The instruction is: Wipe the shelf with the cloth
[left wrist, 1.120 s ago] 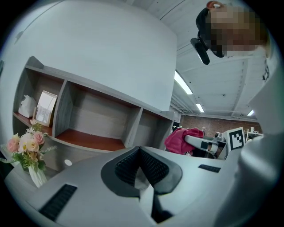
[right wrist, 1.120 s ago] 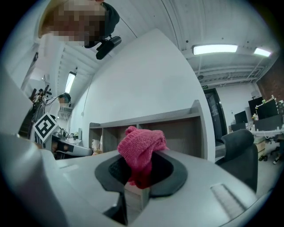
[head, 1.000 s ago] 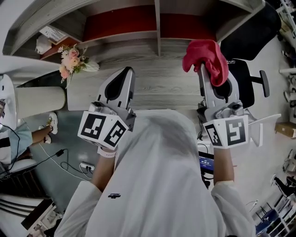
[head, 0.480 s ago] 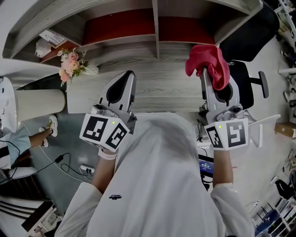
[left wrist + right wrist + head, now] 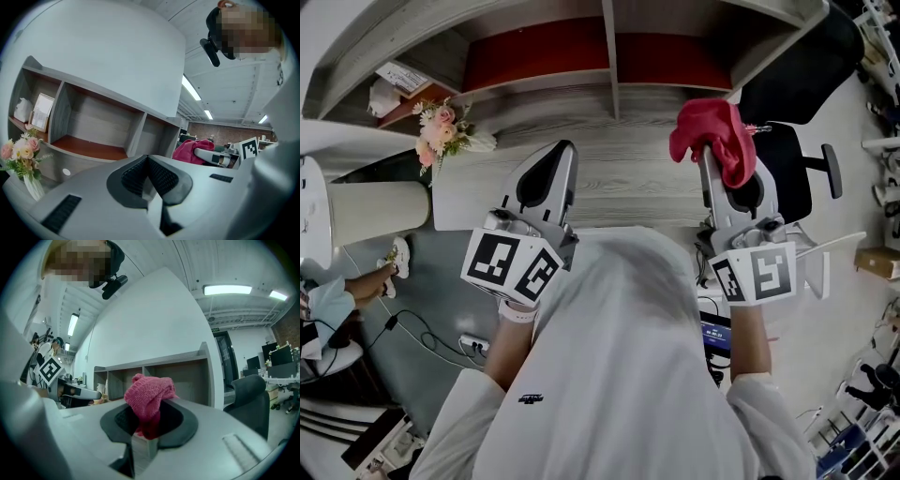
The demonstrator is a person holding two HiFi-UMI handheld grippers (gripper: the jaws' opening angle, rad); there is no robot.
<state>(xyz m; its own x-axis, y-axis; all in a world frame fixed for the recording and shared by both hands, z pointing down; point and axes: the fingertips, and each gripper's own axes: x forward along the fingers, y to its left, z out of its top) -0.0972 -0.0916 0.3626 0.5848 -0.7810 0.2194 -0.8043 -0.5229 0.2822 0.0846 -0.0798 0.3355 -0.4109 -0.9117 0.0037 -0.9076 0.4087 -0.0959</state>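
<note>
- We hold the right claw [image 5: 147, 422] clamped on the cloth [image 5: 148, 397] — a pink knitted bunch that bulges out of the jaws and flops over the tip.
- The cloth sits raised over the right part of the tabletop [image 5: 628, 183], in front of the shelf [image 5: 544, 58] and not touching it.
- Our left claw [image 5: 147, 161] is closed, its jaws pressed together with nothing between them. It points toward the shelf from over the tabletop's left half.
- The shelf has grey wood-grain walls and a red-brown bottom board — an upright divider [image 5: 609, 56] splits it.
- A vase of flowers [image 5: 441, 127] stands at the tabletop's left end.
- In the shelf's leftmost compartment a framed card [image 5: 41, 111] leans upright.
- A black chair [image 5: 802, 173] stands just right of the tabletop, beyond the right claw.
</note>
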